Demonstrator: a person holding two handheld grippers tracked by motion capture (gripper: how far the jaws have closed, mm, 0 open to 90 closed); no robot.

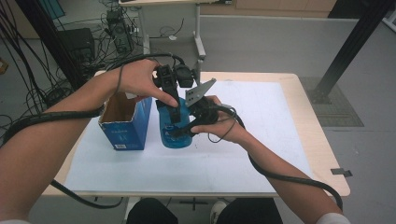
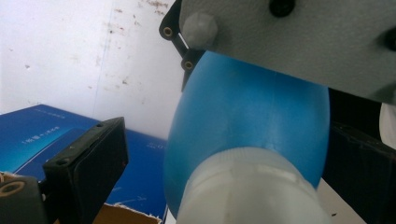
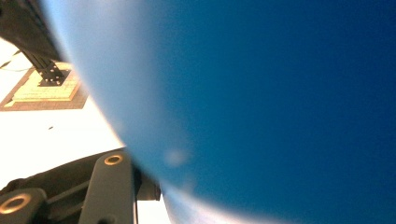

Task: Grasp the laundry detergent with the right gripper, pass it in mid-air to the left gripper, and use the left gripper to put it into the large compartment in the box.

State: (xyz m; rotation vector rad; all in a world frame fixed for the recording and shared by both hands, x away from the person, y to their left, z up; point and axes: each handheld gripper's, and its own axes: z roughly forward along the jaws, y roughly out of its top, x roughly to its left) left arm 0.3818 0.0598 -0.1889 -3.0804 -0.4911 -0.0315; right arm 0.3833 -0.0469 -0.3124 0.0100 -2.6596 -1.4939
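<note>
While the bottle (image 1: 173,125) stands on the white mat (image 1: 261,140), just right of the open blue box (image 1: 125,122), both grippers are on it. Right gripper (image 1: 183,131) clamps the lower body from the side; in the right gripper view the blue wall (image 3: 280,107) presses right up to the lens, one jaw visible at lower left. Judged closed on the bottle.

Left gripper (image 1: 173,108) comes down from above at the cap (image 2: 247,191). In the left gripper view the white cap sits between the jaws; the left jaw stands clear of it with a gap, the right one is dark and close. So open, straddling, holding nothing yet.

Step in hand, by my reading: grasp the cap to unscrew it.

Notes for doing it well:
- Centre the cap between the jaws before closing; it sits nearer the right jaw now.
- Close on the cap only, not the blue shoulder below.
- Keep the right grip firm and low so the bottle cannot spin.
- Turn about the bottle's axis; avoid tipping toward the box.
</note>
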